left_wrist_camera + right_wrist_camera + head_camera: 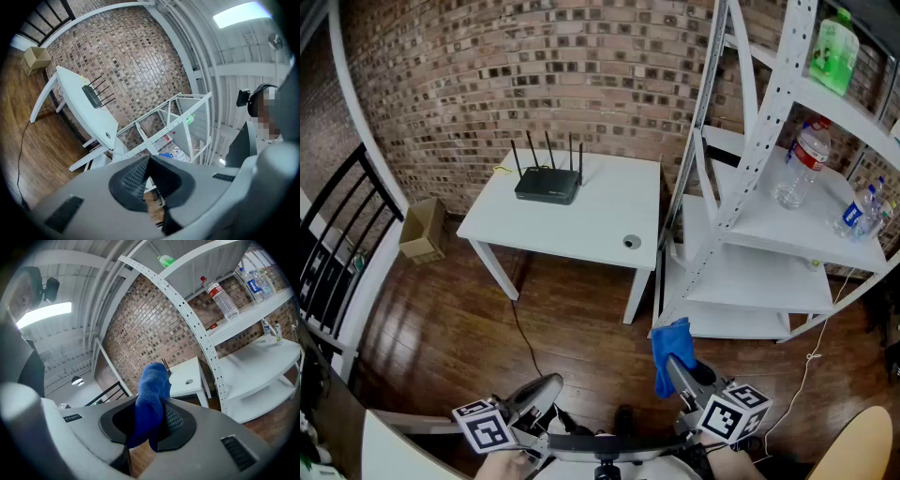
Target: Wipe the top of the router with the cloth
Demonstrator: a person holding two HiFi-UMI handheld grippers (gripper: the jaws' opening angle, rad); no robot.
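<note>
A black router (547,184) with several upright antennas stands on the white table (600,225) near its back left corner, far ahead of me. It also shows small in the left gripper view, router (91,95). My right gripper (673,358) is low at the bottom right, shut on a blue cloth (670,349) that droops from its jaws; in the right gripper view the cloth (151,401) hangs between the pads. My left gripper (546,389) is at the bottom left, jaws together with nothing held, left gripper (147,174).
A white metal shelf unit (787,187) stands right of the table, holding water bottles (800,164) and a green bottle (834,42). A cardboard box (424,230) sits on the wood floor at left, by a black railing (342,244). A black cable (523,328) runs across the floor.
</note>
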